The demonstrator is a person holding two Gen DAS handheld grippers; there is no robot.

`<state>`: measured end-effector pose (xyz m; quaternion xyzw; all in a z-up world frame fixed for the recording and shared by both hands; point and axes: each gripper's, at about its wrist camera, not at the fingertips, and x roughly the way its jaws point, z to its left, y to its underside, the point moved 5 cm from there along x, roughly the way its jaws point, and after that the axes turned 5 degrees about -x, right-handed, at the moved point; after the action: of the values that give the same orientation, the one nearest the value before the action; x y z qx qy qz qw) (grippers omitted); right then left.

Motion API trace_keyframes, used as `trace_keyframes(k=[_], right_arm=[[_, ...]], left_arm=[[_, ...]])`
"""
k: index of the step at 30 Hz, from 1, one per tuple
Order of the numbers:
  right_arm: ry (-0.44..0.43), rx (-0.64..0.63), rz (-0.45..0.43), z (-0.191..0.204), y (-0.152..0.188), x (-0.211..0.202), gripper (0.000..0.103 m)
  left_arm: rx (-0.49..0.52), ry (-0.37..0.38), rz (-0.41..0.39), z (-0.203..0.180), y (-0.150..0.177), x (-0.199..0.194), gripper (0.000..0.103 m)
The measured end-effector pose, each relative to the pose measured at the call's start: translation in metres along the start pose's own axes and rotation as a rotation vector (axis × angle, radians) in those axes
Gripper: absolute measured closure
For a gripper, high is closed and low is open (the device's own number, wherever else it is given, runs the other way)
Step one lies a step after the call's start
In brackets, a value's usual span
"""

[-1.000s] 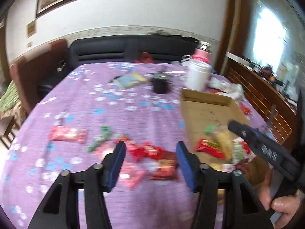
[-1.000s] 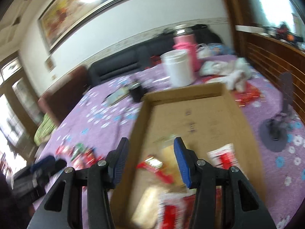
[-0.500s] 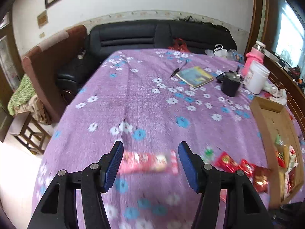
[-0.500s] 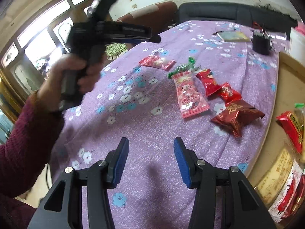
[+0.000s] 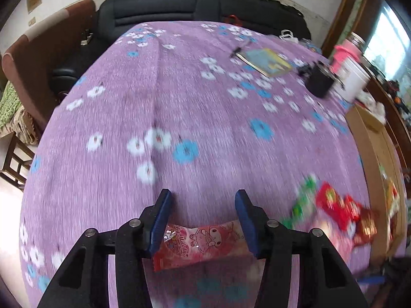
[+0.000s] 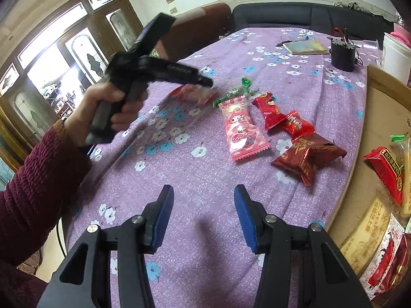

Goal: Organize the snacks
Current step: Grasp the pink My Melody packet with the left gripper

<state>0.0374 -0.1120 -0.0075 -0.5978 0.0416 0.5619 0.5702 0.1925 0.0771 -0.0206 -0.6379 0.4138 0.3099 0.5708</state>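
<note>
My left gripper [image 5: 203, 200] has a pink-red snack packet [image 5: 203, 241] crosswise between its jaws. The jaws are closing and the blue pads [image 5: 159, 218] meet the packet's ends. In the right wrist view the left gripper [image 6: 205, 82], held by a hand [image 6: 113, 107], sits over that blurred packet [image 6: 192, 93]. My right gripper [image 6: 203, 197] is open over the purple cloth with nothing in it. Ahead of it lie a pink packet [image 6: 242, 128], two red packets [image 6: 268, 111], a dark red one [image 6: 308, 159] and a green sweet [image 6: 236, 89]. The cardboard box [image 6: 367, 154] at right holds several snacks.
On the far side of the table lie a booklet [image 5: 264, 61], a black cup [image 5: 318, 84] and a white jar [image 5: 355, 82]. A dark sofa [image 5: 200, 7] stands behind the table. The cloth drops off at the left edge [image 5: 46, 133].
The left gripper went left and down onto the pink-red packet and its jaws narrowed around it. The right gripper swung from over the box to the cloth beside it, then stayed still.
</note>
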Motion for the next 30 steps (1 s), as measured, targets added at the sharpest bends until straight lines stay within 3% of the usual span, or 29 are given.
trace_keyframes(k=[10,14,18,22,27,30], right_arm=[[0.011,0.013,-0.014,-0.001,0.000,-0.002,0.055],[0.020,0.013,-0.018,-0.002,-0.001,-0.003,0.055],[0.025,0.022,-0.029,-0.003,-0.001,-0.006,0.055],[0.026,0.027,-0.030,-0.003,-0.001,-0.005,0.055],[0.025,0.021,-0.032,0.000,-0.001,-0.006,0.055],[0.032,0.017,-0.036,0.000,-0.001,-0.006,0.055]], left_arm=[[0.222,0.066,0.056,-0.036,0.091,-0.046,0.041],[0.309,0.149,0.068,-0.048,0.121,-0.073,0.041],[0.157,0.176,0.046,-0.030,0.134,-0.102,0.041],[0.008,0.141,-0.050,-0.014,0.152,-0.124,0.034],[0.247,-0.034,-0.133,-0.035,0.160,-0.117,0.034],[0.421,-0.032,-0.112,-0.048,0.155,-0.109,0.034]])
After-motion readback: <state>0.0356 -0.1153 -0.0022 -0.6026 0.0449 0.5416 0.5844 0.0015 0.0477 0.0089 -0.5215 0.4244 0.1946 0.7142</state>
